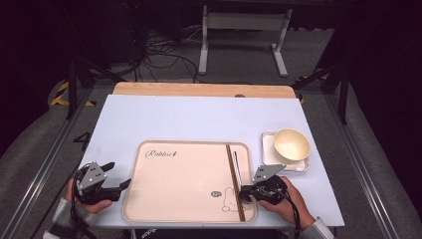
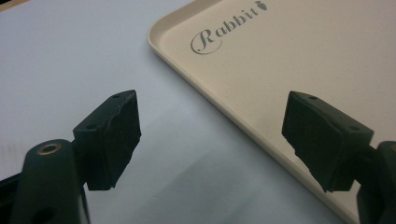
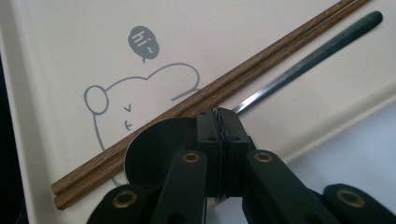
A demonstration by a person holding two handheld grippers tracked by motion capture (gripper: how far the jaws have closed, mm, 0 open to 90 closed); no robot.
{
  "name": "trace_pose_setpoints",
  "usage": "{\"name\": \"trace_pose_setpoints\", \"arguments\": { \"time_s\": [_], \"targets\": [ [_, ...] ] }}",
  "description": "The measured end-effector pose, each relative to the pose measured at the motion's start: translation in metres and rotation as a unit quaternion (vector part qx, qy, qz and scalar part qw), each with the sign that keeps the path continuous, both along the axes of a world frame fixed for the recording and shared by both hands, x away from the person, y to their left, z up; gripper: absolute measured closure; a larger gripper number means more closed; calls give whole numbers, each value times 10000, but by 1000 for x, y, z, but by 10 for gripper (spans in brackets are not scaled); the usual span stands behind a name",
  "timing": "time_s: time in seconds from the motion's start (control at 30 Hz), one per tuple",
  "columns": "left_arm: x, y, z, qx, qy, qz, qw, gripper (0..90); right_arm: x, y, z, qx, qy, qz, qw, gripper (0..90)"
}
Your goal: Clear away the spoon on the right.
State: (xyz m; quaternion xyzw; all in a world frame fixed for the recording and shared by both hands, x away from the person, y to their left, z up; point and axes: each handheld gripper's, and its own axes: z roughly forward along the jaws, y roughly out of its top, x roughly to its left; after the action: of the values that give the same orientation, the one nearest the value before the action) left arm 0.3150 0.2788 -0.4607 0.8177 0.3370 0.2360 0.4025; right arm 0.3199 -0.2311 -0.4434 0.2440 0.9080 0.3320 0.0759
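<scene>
A beige tray [image 1: 184,174] printed "Rabbit" and a cartoon rabbit lies at the table's near side. Along its right part lie a pair of brown wooden chopsticks [image 1: 233,177] [image 3: 233,79] and a spoon [image 1: 236,167] [image 3: 317,51] with a dark bowl and grey handle. My right gripper [image 1: 245,192] [image 3: 219,116] is at the tray's near right corner, shut on the spoon's thin neck just past the bowl. My left gripper [image 1: 118,175] [image 2: 217,135] rests by the tray's left edge, open, its jaws straddling the rim [image 2: 224,109] with nothing between them.
A cream bowl [image 1: 291,144] stands on a white square plate [image 1: 269,149] just right of the tray. The table has a pale sheet [image 1: 199,117] and a wooden strip [image 1: 199,89] along its far edge. A white frame [image 1: 244,30] and cables lie on the floor beyond.
</scene>
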Motion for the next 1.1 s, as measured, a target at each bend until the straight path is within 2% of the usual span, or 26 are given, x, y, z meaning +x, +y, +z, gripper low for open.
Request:
{"name": "trace_pose_setpoints", "arguments": {
  "time_s": [0.33, 0.5, 0.6, 0.7, 0.83, 1.1],
  "targets": [
    [0, 0, 0, 13, -12, -7, 10000, 204, -7, 13, -1, 40, 50, 201, 9998, 886],
    [-1, 0, 0, 10, -16, -2, 10000, 204, -8, 15, 0, -63, -93, 198, 9997, 877],
    [0, 0, -1, 32, 6, -3, 10000, 203, -4, 14, 4, 80, -175, 69, 9998, 883],
    [0, -1, -1, 55, 14, -9, 10000, 204, -2, 19, 6, 180, -179, 122, 9996, 879],
    [0, -1, 0, 40, 10, -9, 10000, 203, 2, 30, -2, -51, -147, 262, 9995, 886],
    [-1, 1, 0, -3, -24, -2, 10000, 204, 5, 17, -2, 36, -42, 125, 9999, 878]
  ]
}}
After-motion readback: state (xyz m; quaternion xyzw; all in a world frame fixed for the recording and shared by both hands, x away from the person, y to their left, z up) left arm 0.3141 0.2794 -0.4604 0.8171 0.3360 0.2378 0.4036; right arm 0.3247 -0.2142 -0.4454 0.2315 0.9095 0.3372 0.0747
